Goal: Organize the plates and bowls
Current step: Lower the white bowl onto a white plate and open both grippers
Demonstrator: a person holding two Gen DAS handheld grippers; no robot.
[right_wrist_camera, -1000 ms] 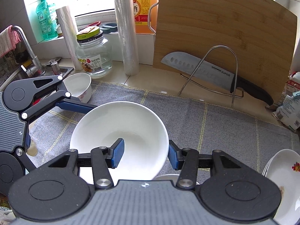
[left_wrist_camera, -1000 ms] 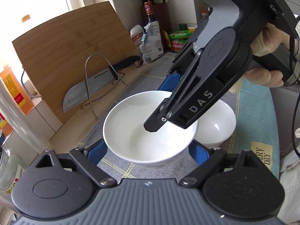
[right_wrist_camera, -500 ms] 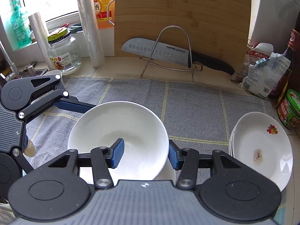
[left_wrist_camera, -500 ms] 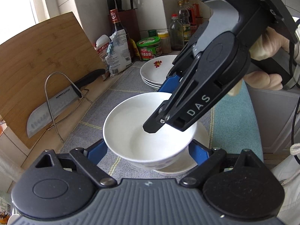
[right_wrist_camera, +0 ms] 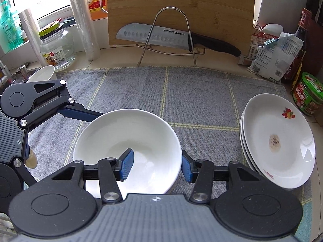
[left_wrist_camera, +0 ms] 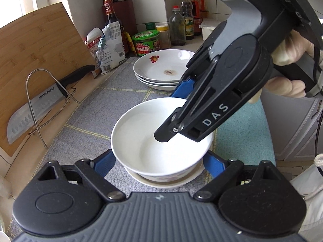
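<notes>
A large white bowl (left_wrist_camera: 141,141) sits nested in a second white bowl (left_wrist_camera: 161,182) on the grey cloth; the large bowl also shows in the right wrist view (right_wrist_camera: 121,133). My left gripper (left_wrist_camera: 159,163) holds the large bowl across its width, blue pads on both outer sides. My right gripper (right_wrist_camera: 156,166) straddles its rim, one pad inside, one outside; it also shows in the left wrist view (left_wrist_camera: 181,109). A stack of white plates (right_wrist_camera: 282,141) with a fruit print lies to the right and is seen in the left wrist view (left_wrist_camera: 161,70).
A small bowl (right_wrist_camera: 43,73) sits by the sink at the left. A bamboo board (right_wrist_camera: 181,10), a knife on a wire rack (right_wrist_camera: 161,34), a glass jar (right_wrist_camera: 57,48), bottles and a green tin (right_wrist_camera: 307,93) line the counter's back.
Both grippers carried the large bowl rightwards along the counter, toward the plate stack, and lowered it into the second bowl. The plate stack has come into the left wrist view.
</notes>
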